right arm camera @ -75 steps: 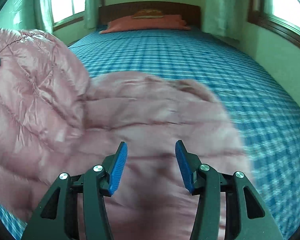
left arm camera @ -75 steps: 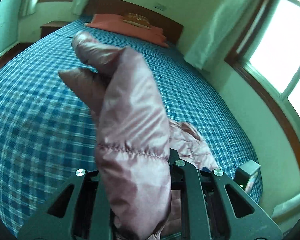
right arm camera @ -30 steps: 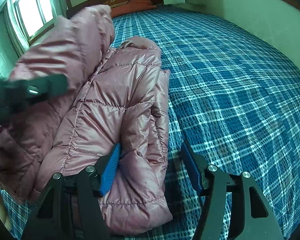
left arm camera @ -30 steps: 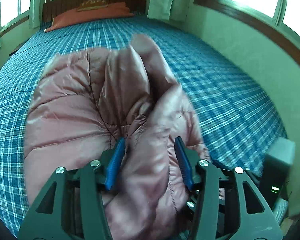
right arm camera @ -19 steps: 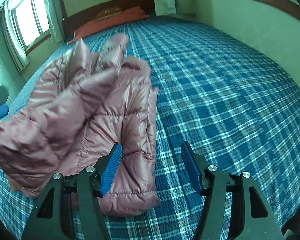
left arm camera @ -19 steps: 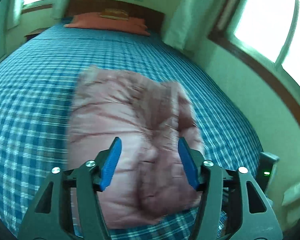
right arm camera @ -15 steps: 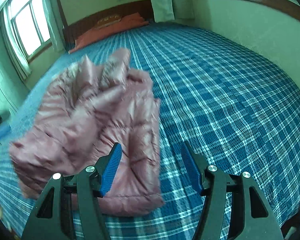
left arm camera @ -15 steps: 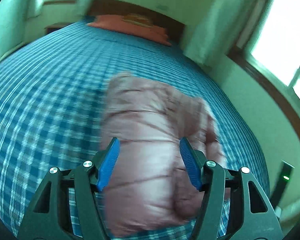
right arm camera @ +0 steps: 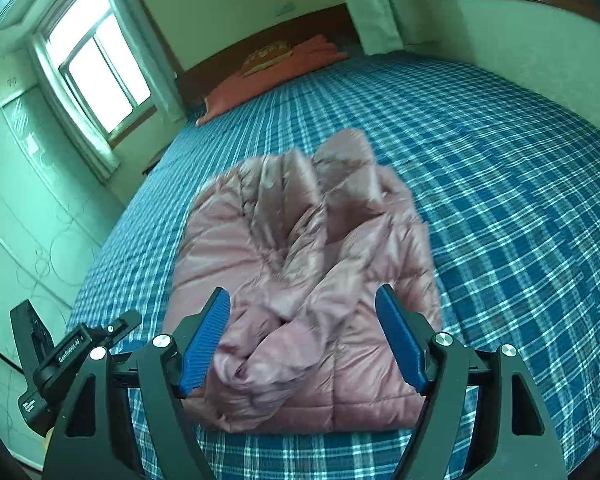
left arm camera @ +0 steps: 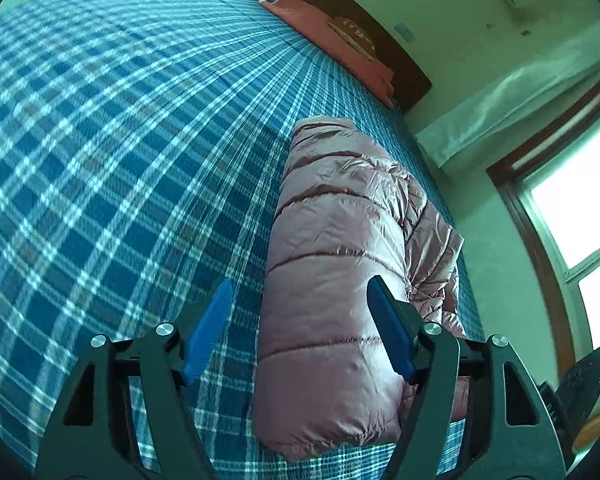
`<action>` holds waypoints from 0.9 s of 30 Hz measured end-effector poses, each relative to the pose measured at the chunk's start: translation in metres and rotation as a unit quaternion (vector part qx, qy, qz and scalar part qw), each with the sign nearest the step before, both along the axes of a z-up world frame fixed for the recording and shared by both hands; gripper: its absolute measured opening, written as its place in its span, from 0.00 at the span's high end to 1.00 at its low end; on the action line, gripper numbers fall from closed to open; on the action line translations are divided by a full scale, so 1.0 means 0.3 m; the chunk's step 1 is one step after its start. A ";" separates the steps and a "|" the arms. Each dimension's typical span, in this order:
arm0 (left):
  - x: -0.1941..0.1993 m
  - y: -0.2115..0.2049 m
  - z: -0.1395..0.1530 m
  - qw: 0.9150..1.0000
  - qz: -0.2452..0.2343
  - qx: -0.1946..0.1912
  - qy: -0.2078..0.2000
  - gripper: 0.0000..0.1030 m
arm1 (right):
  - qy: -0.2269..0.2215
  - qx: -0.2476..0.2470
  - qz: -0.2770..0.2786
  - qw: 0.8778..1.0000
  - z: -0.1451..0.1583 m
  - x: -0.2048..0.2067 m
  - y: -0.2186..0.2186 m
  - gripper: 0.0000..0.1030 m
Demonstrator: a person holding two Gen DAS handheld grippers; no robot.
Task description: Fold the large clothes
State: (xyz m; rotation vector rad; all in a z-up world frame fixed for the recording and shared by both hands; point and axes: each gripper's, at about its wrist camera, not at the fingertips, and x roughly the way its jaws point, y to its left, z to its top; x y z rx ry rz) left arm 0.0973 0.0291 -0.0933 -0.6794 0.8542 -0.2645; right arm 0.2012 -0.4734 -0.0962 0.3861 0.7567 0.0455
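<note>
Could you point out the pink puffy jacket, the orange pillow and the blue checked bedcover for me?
pink puffy jacket (right arm camera: 300, 264): right wrist view, on its quilted middle.
orange pillow (right arm camera: 256, 84): right wrist view, on its top face by the headboard.
blue checked bedcover (left arm camera: 112, 140): left wrist view, on a bare stretch left of the jacket.

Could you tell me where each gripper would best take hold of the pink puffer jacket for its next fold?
Probably the pink puffer jacket at its near hem corners, from the bed's foot: that edge lies flat and exposed, whereas the far end is bunched. Both grippers' jaws are opening, empty.
</note>
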 end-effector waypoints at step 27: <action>-0.061 -0.083 -0.071 0.999 -0.012 -0.031 0.003 0.30 | 0.014 0.030 -0.025 0.999 -0.113 -0.023 -0.077 0.85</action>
